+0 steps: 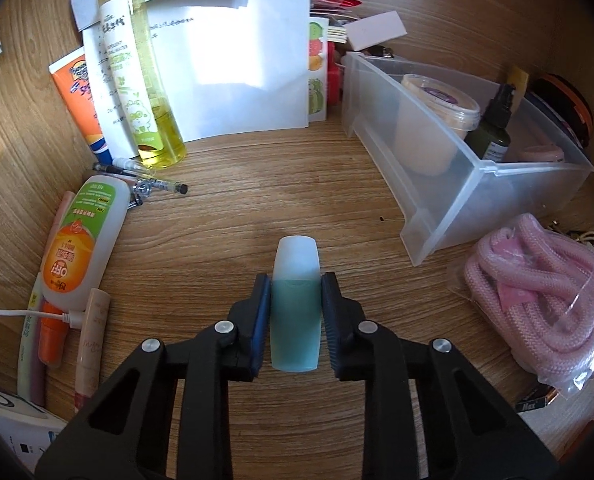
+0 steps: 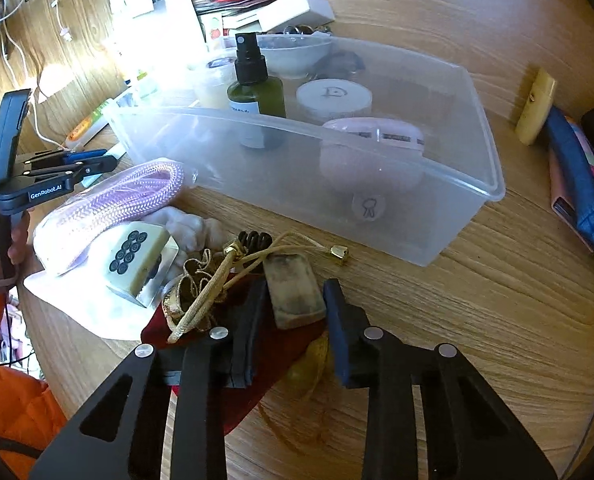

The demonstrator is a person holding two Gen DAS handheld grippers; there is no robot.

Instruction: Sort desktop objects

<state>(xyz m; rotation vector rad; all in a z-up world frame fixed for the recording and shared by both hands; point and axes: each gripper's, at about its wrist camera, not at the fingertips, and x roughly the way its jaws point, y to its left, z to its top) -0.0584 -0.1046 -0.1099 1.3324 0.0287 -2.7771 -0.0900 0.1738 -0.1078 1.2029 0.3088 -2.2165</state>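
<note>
My left gripper (image 1: 295, 294) is shut on a small teal bottle (image 1: 295, 320) with a frosted cap, held low over the wooden desk. The clear plastic bin (image 1: 493, 196) stands to its right and holds a cream jar (image 1: 437, 116) and a dark green spray bottle (image 1: 493, 128). In the right wrist view my right gripper (image 2: 295, 300) is open around a worn flat block (image 2: 295, 296) that lies on a red pouch (image 2: 253, 384) with gold cord. The bin (image 2: 397, 216) stands just beyond it. The left gripper (image 2: 73, 166) shows at the far left.
Left of the left gripper lie a yellow-green bottle (image 1: 137, 72), an orange tube (image 1: 77, 92), a white and orange bottle (image 1: 81, 240), pens (image 1: 149, 184) and papers (image 1: 233, 76). A bagged pink rope (image 1: 537, 300) lies right. A mahjong tile (image 2: 137, 260) and blue pouch (image 2: 577, 188) lie near the right gripper.
</note>
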